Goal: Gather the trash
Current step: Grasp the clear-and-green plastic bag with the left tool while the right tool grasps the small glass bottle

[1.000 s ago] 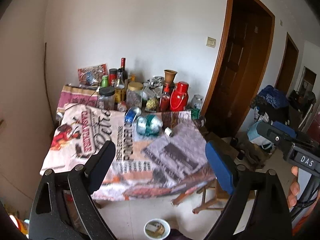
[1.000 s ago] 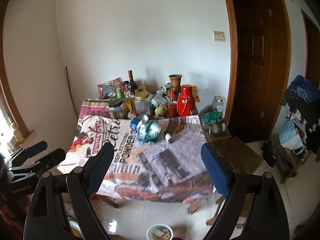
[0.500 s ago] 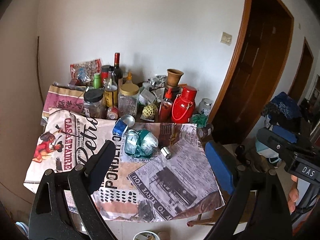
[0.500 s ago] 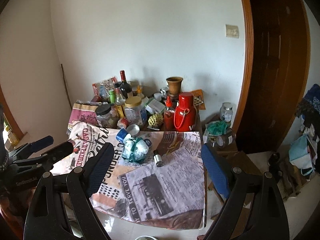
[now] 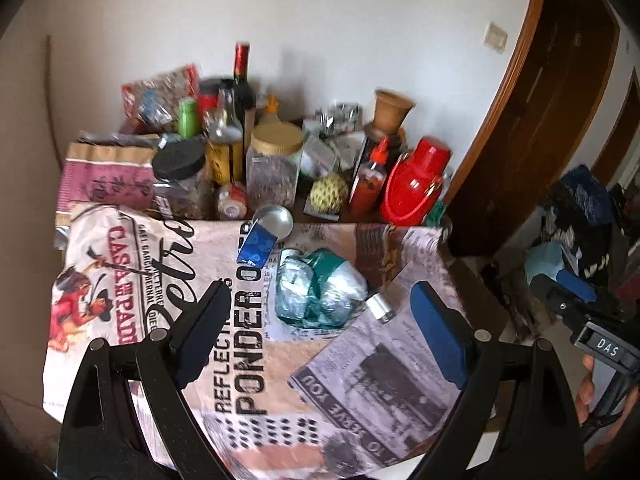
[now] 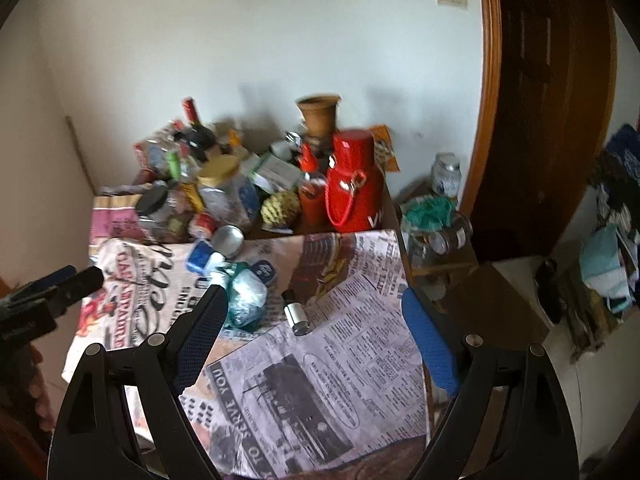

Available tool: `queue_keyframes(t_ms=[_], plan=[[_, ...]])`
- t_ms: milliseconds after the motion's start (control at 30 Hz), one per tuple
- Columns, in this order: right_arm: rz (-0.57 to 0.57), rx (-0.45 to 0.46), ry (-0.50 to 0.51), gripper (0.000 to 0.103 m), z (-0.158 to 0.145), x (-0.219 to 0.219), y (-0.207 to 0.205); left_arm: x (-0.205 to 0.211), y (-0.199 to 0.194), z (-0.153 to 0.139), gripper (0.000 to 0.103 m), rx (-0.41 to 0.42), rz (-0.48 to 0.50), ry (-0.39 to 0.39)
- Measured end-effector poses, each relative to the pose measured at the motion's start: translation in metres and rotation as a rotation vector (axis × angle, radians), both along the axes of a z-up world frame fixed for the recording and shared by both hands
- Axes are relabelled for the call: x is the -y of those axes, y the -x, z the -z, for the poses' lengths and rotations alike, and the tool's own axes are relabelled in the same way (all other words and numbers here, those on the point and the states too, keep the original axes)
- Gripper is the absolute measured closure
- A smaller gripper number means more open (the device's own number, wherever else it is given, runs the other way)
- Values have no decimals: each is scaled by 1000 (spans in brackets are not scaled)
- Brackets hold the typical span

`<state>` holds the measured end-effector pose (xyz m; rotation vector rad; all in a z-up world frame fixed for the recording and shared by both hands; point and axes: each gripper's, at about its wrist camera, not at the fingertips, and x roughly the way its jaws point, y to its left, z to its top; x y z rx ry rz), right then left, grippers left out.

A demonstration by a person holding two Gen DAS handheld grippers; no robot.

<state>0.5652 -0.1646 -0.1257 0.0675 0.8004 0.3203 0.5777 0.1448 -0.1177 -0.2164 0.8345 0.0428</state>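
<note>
A crumpled green and clear plastic bag (image 5: 320,288) lies mid-table on the printed cloth (image 5: 248,360); it also shows in the right wrist view (image 6: 244,300). A blue can (image 5: 260,240) lies on its side just behind it. A small silver cylinder (image 5: 380,307) lies to the bag's right, also in the right wrist view (image 6: 295,313). My left gripper (image 5: 316,320) is open and empty, above and in front of the bag. My right gripper (image 6: 312,316) is open and empty, over the cylinder.
Jars, bottles, a red flask (image 5: 416,184), a clay pot (image 5: 390,110) and a sauce bottle (image 5: 368,180) crowd the table's back by the wall. A low stand with jars (image 6: 440,236) sits right of the table, beside a brown door (image 6: 552,100). Clothes lie on the floor.
Both grippers have moved forward and closer to the table; the bag, can and cylinder now look larger and nearer. Both stay open and empty.
</note>
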Motion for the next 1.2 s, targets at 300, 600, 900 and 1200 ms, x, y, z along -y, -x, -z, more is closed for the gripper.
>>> queue_keyframes(t_ms=[300,600,900,1200], plan=[[58,-211,11,16,73,-31,-62,-32,-78,82,12,-136,136,83],[31,-361,46,16,145,-54,-101,-45,-125,162,17,-227,129,235],[-24,-437,58,46,185,-72,-113,-46,-135,195,47,-243,102,291],[-70,-431,66,75,193,-84,-107,-28,-127,184,67,-221,173,199]])
